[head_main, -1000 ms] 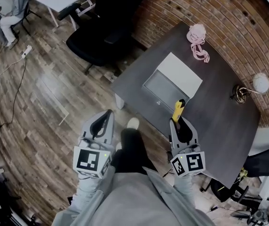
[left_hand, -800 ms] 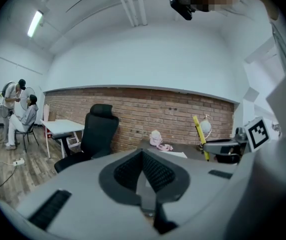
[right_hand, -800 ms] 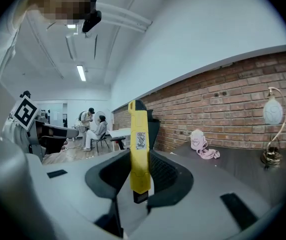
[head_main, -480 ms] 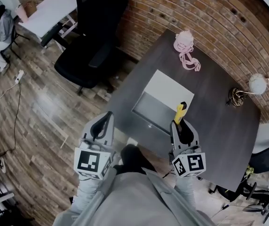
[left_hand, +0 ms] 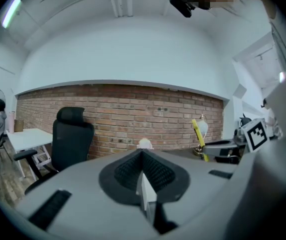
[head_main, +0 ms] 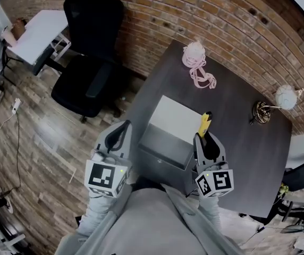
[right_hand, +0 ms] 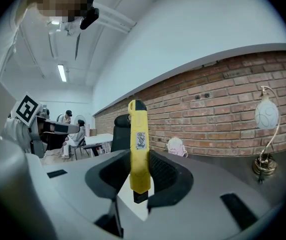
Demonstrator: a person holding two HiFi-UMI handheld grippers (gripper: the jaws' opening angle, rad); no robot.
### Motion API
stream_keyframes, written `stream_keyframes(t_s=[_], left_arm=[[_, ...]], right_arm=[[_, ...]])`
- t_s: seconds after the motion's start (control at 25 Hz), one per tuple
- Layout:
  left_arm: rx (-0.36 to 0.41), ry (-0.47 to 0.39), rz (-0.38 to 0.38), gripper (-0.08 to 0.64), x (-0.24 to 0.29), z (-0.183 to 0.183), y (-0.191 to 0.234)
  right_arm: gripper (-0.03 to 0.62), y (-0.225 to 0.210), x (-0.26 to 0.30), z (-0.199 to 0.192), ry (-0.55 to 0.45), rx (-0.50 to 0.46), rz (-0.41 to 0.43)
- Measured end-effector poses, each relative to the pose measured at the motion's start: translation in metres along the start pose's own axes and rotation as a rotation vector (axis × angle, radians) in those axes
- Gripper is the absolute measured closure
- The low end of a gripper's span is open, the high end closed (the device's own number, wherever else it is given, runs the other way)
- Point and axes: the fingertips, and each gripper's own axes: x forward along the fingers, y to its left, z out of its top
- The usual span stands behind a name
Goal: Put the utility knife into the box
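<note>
- 2 handheld grippers showed in the head view, 1 at each side of an open box (head_main: 165, 139), with the person's grey sleeves below them.
- The box sat on a dark table (head_main: 242, 142). It was grey inside, with a white flap folded open on its far side.
- The right gripper (head_main: 205, 138) was at the box's right edge, its jaws clamped on a yellow utility knife (head_main: 204, 123).
- The knife was held in the air and not inside the box. Whether it was over the box's edge or just beside it could not be told.
- In the right gripper view, the knife (right_hand: 138, 144) stood upright out of the right gripper (right_hand: 139, 181), with a small label on its yellow body.
- The left gripper (head_main: 121, 136) was just left of the box, off the table's edge. Its jaws were pressed together with nothing between them, as the left gripper view (left_hand: 143, 156) showed.
- Beyond the box, near a brick wall, lay a pink cord (head_main: 197, 68).
- To the right of the box, well apart, stood a small lamp (head_main: 279, 100).
- To the left of the box, on a wooden floor, stood a black office chair (head_main: 88, 62).
</note>
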Motion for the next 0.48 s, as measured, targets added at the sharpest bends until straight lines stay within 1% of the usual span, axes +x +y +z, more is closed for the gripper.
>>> stream_keyframes(t_s=[0.2, 0.48], left_arm=[[0.007, -0.009, -0.039, 0.541, 0.034, 0.01, -0.004], [0.028, -0.005, -0.156, 0.541, 0.067, 0.018, -0.018]], right_arm=[[0.467, -0.018, 0.01, 0.004, 0.002, -0.009, -0.029], [0.468, -0.03, 0.004, 0.005, 0.013, 0.003, -0.107]])
